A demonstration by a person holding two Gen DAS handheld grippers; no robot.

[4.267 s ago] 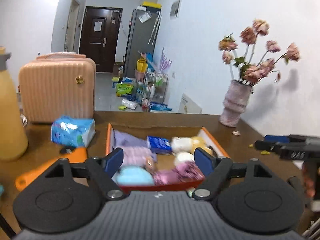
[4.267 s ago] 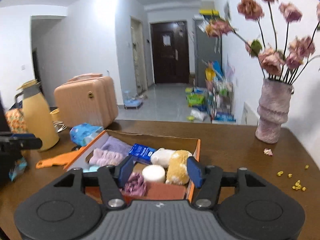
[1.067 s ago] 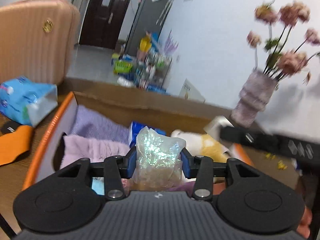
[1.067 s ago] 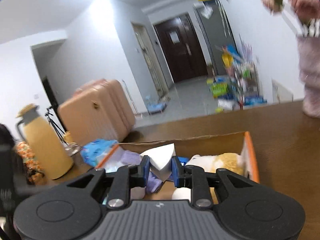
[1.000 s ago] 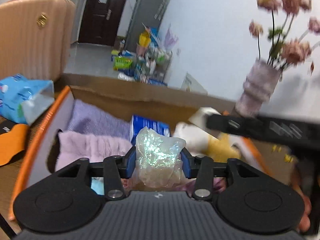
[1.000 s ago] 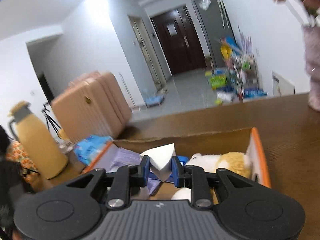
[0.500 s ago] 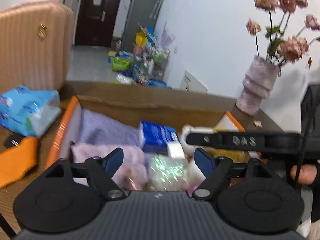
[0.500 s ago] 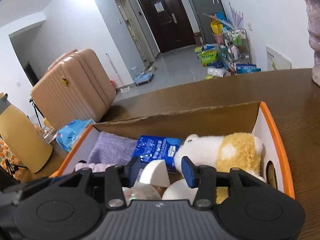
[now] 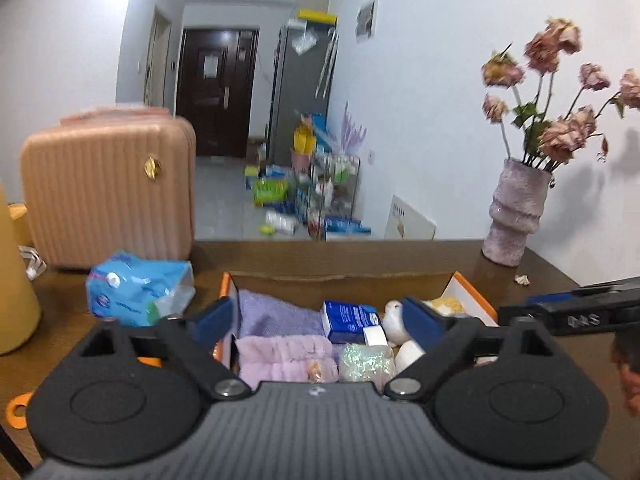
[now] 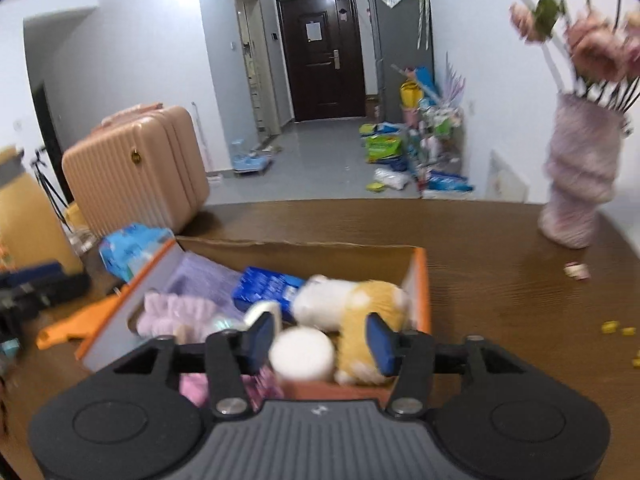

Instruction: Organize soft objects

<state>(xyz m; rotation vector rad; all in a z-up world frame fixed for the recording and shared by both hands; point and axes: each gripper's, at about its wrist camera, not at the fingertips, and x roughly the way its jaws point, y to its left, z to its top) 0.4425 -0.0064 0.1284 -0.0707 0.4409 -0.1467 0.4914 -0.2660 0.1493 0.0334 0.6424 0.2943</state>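
Note:
An orange-rimmed cardboard box (image 9: 468, 289) on the brown table holds a lilac towel (image 9: 276, 312), a pink fluffy cloth (image 9: 284, 356), a blue packet (image 9: 348, 316), a glittery bag (image 9: 366, 362), a white sponge wedge (image 9: 374, 335) and a white-and-yellow plush toy (image 10: 360, 300). My left gripper (image 9: 318, 316) hovers above the box's near side, its jaws opening wide with nothing between them. My right gripper (image 10: 320, 340) hangs over the box's near right corner, its jaws also opening, above a white round puff (image 10: 302, 354) without touching it. One right-gripper finger (image 9: 560, 318) shows at the left view's edge.
Left of the box lie a blue tissue pack (image 9: 136, 292) and an orange flat object (image 10: 76, 324). A pink suitcase (image 9: 108, 192) and a yellow flask (image 9: 16, 300) stand at the back left. A vase of flowers (image 9: 516, 212) stands back right, with yellow crumbs (image 10: 616, 326) nearby.
The left gripper opened and left the glittery bag in the box. The right gripper opened and dropped the white sponge wedge there. Both drew back and up from the box.

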